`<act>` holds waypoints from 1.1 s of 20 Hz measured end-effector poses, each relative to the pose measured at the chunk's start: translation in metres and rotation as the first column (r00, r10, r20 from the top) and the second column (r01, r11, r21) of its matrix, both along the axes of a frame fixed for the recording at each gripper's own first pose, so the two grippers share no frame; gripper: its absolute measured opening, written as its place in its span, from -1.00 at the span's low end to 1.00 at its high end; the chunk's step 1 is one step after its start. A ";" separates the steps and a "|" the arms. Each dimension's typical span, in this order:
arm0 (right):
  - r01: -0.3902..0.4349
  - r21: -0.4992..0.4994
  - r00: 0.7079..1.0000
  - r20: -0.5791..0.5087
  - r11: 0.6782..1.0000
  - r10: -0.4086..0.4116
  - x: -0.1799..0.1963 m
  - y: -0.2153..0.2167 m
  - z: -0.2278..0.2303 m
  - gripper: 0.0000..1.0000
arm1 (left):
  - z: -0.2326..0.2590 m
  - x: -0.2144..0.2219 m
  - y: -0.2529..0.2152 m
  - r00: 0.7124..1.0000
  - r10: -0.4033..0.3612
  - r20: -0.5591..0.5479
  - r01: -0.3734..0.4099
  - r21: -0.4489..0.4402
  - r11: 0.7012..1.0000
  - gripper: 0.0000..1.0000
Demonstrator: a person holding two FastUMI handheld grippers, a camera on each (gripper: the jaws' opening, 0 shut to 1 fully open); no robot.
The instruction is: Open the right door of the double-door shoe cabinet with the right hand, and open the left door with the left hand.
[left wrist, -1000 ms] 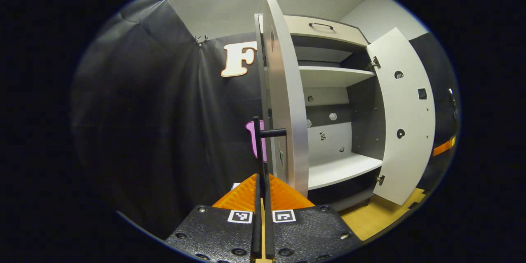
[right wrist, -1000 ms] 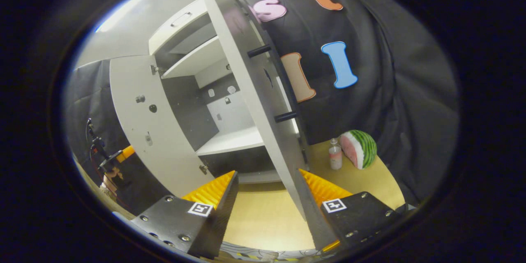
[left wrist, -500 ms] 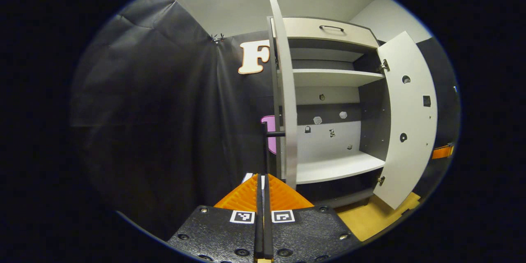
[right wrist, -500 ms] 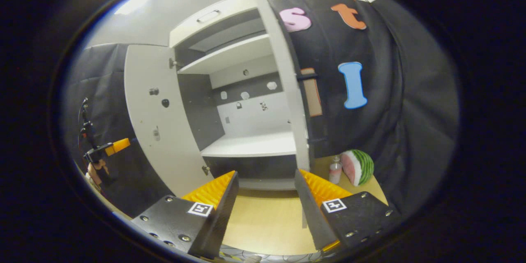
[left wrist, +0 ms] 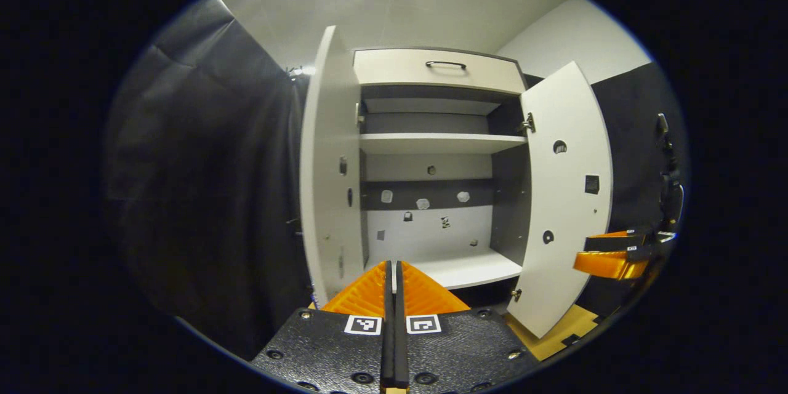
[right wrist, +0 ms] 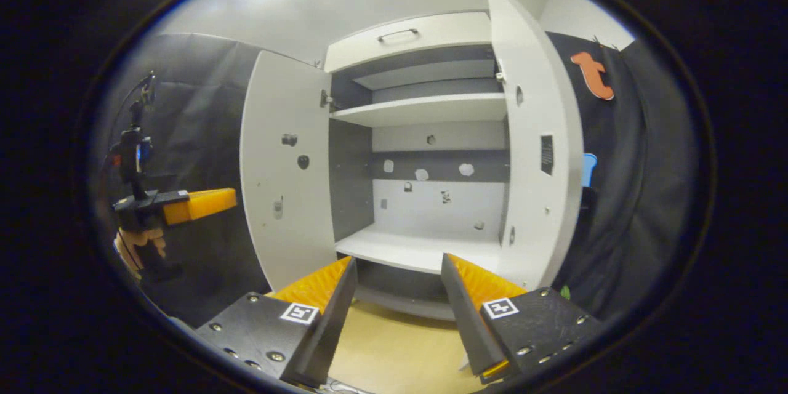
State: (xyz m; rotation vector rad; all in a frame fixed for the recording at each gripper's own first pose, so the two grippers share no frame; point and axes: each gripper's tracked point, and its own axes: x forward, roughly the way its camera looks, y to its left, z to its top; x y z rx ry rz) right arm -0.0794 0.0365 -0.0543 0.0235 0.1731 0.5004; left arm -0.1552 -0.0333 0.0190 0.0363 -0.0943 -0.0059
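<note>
- In the left gripper view, the left door (left wrist: 329,166) of the shoe cabinet (left wrist: 431,68) stands swung fully open at the left, its inner face toward the camera, black booth cloth (left wrist: 203,197) beyond it.
- The left gripper (left wrist: 394,277) sits low and centre in front of the cabinet, its fingers clenched together on nothing, well clear of the door.
- Between the doors, the cabinet's interior shows an upper shelf (left wrist: 440,143) and a lower shelf (left wrist: 468,268), both bare, with a closed drawer and its dark handle (left wrist: 445,64) above.
- The right door (left wrist: 563,197) hangs wide open at the right of the same view; just beyond its edge the other gripper appears, partly cropped.
- In the right gripper view, the right gripper (right wrist: 397,286) is released, its fingers spread apart with wooden floor (right wrist: 394,351) between them, touching neither door.
- At the far left of that view, a hand (right wrist: 138,246) holds the left gripper; what seems to be a camera stand (right wrist: 132,154) rises behind it.
</note>
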 end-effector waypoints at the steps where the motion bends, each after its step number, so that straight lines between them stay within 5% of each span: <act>1: -0.001 0.010 1.000 0.012 1.000 0.001 0.004 0.007 0.006 0.63 | 0.002 0.008 -0.014 1.000 -0.023 0.008 0.023 -0.007 1.000 -0.99; 2: 0.002 0.017 1.000 0.025 1.000 -0.002 0.007 0.011 0.011 0.49 | 0.004 0.016 -0.024 0.999 -0.035 0.011 0.035 -0.004 0.999 -0.96; 3: 0.007 0.016 0.999 0.035 1.000 -0.008 0.012 0.014 0.015 0.65 | 0.006 0.023 -0.035 0.998 -0.053 0.014 0.053 0.007 0.999 -0.84; 6: 0.046 -0.010 0.997 0.067 0.999 -0.045 0.026 0.016 0.022 0.70 | 0.012 0.037 -0.067 0.993 -0.118 0.022 0.117 0.043 0.992 -0.60; 8: 0.065 -0.008 0.995 0.080 0.998 -0.064 0.032 0.015 0.026 0.96 | 0.014 0.044 -0.087 0.985 -0.168 0.024 0.167 0.062 0.984 -0.37; 11: 0.087 0.013 0.992 0.089 0.996 -0.087 0.042 0.016 0.029 0.96 | 0.014 0.056 -0.102 0.981 -0.193 0.013 0.192 0.083 0.978 0.82; 22: 0.185 0.035 0.977 0.102 0.982 -0.187 0.058 -0.013 0.033 0.92 | 0.012 0.086 -0.117 0.972 -0.235 -0.001 0.234 0.073 0.969 0.85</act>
